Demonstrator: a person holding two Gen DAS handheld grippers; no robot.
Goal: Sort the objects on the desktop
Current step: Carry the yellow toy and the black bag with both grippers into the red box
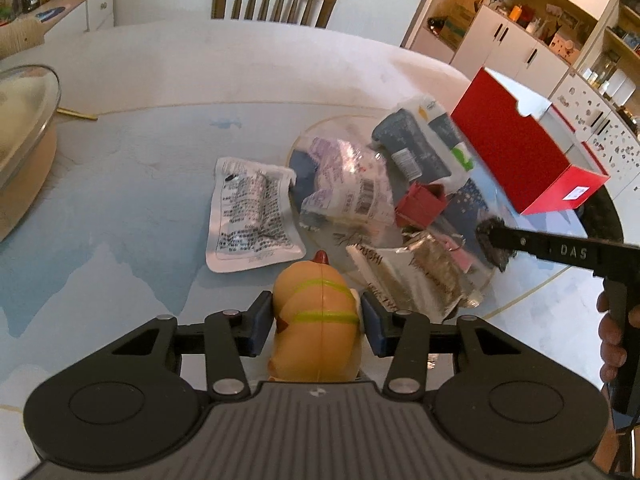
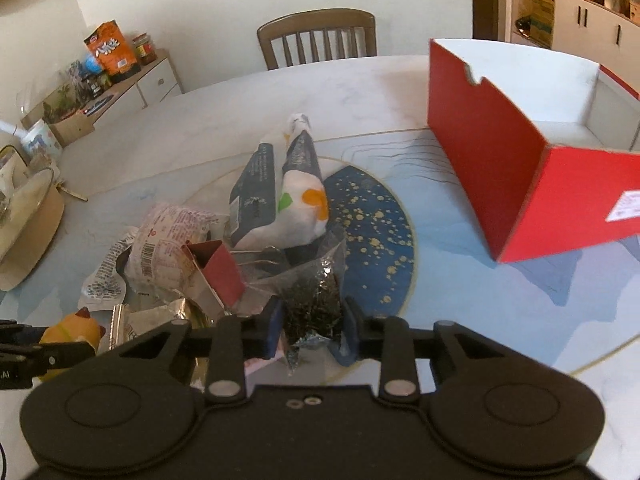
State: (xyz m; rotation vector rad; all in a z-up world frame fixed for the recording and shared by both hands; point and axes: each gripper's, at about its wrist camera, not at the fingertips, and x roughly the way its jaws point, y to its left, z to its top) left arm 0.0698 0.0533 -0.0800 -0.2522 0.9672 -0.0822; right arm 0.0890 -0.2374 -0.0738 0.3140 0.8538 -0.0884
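Yellow rubbery toy [image 1: 316,320], rounded and smooth with green stripes and a red tip, sat clamped between your left gripper [image 1: 318,320] fingers at the near edge of the pile on the table [image 1: 132,184]. Your right gripper [image 2: 310,322] fingers were pressed together on a crinkly clear bag of dark flakes [image 2: 316,292], thin and floppy, at the pile's right side. Both picks looked made, so the step in hand was the lift-and-carry; the next move likely called for raising each item clear of the heap and taking it to the red cardboard box [image 2: 504,168], open-topped, white inside, standing well apart to the right. Left in the pile: a flat white printed pouch [image 1: 252,216], a glossy wrapped bun packet [image 1: 348,188], soft dark blue packs [image 1: 412,148], a small red carton [image 1: 422,204], foil wrappers [image 1: 432,272]. Watch the bag; it could sag or snag on its neighbours.
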